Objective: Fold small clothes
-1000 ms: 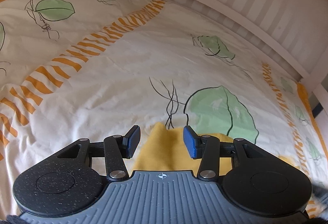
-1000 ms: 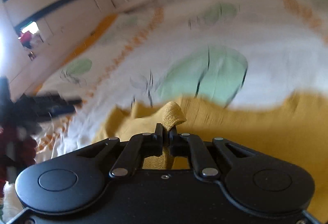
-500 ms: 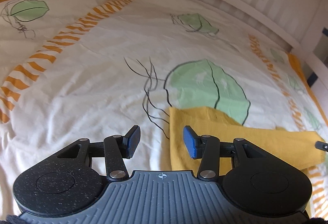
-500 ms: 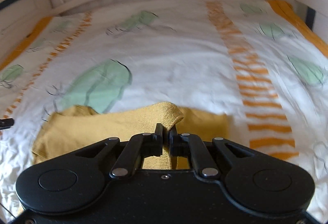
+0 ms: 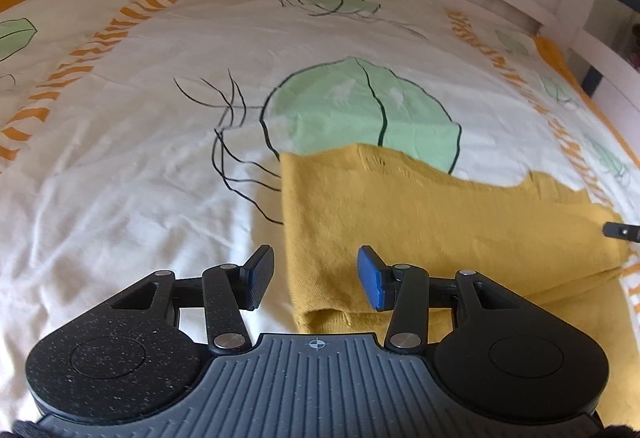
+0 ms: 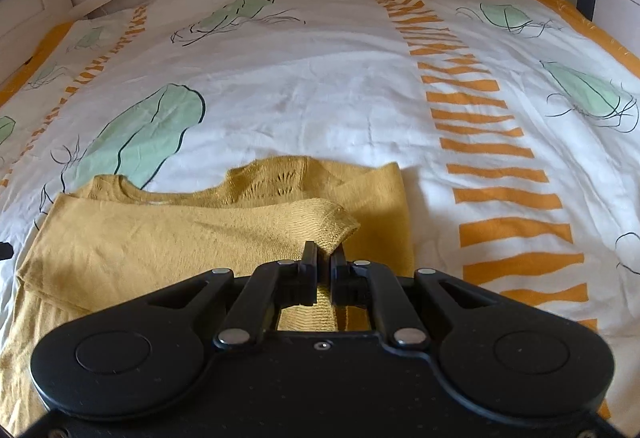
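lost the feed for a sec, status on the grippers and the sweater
Right gripper shut on sweater cuff. Left gripper open over the sweater's edge, gripping nothing. Sweater partly folded on the bedspread. Nothing in the way.

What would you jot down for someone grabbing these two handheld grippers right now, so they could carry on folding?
Right gripper: shut on the cuff of the yellow sweater, holding the sleeve drawn across the body.
Left gripper: open, empty, poised over the sweater's near left edge, pads clear of the cloth.
The sweater lies on the patterned bedsheet, body spread flat, knitted neckline at the far side.
Done: one sleeve brought over the body.
Left: let go of the cuff and smooth it, probably pinch the left edge with the open gripper, then fold the rest into a neat packet.
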### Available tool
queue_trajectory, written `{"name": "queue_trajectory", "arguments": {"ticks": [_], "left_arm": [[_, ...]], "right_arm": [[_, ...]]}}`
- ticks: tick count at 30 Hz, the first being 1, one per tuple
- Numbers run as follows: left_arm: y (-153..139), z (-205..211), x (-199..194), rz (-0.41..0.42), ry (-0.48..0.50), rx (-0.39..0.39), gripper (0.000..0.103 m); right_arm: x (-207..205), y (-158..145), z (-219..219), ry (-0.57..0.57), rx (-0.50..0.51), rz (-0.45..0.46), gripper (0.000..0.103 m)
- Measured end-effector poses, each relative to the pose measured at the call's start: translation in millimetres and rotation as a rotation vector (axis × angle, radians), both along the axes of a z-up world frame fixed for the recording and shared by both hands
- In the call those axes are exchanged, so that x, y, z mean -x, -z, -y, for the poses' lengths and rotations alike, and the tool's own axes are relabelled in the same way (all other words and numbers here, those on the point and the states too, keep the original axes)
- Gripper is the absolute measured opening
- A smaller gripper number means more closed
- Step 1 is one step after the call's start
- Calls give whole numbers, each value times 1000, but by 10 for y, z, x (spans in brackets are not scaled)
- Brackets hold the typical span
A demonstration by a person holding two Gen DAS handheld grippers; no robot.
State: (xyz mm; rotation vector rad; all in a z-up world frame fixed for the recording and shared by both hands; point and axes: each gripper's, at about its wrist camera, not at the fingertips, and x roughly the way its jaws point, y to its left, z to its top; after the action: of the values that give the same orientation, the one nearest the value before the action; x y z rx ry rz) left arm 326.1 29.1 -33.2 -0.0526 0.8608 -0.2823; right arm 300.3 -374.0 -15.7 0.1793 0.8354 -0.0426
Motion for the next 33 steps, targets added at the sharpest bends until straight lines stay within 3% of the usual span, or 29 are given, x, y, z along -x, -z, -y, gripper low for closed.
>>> {"name": "queue_trajectory", "arguments": {"ticks": [6,9,12,15,16,19,20,21,26,29,31,33], "left_arm": [[282,-23,-66,-104,-24,-16,45],[327,-31,-81,-102,-28,-12,47],[343,-28,-87,-94,-22,-18,49],[362,-40,-86,-89,-24,-7,50],[367,-43,-82,-88,-24,-5,50],[371,-32,-99,-85,-29,2,51],[368,-34,-96,-82,-33,5,51],[367,-37,-89,-79,-37,7,51],[369,-34,-54,-63,-50,7,51],[369,-31,-45,-58,-54,6,52],[368,-40,-51,-61,-55,10,52],[369,-49,-59,-63,-54,18,54]], "right_arm": [[93,145,34,-24,-23,11,13],[82,246,69,-29,-50,-17,21],[51,295,143,-16,-119,-17,23],[26,306,188,-6,-170,-2,40],[21,313,195,-6,-181,1,41],[20,330,171,-12,-169,5,37],[26,317,156,-12,-154,14,30],[26,290,129,-20,-133,23,11],[79,-12,-73,-84,58,183,12],[-21,142,-16,-41,92,83,14],[-45,307,77,10,104,8,21],[-17,354,159,38,86,8,21]]}}
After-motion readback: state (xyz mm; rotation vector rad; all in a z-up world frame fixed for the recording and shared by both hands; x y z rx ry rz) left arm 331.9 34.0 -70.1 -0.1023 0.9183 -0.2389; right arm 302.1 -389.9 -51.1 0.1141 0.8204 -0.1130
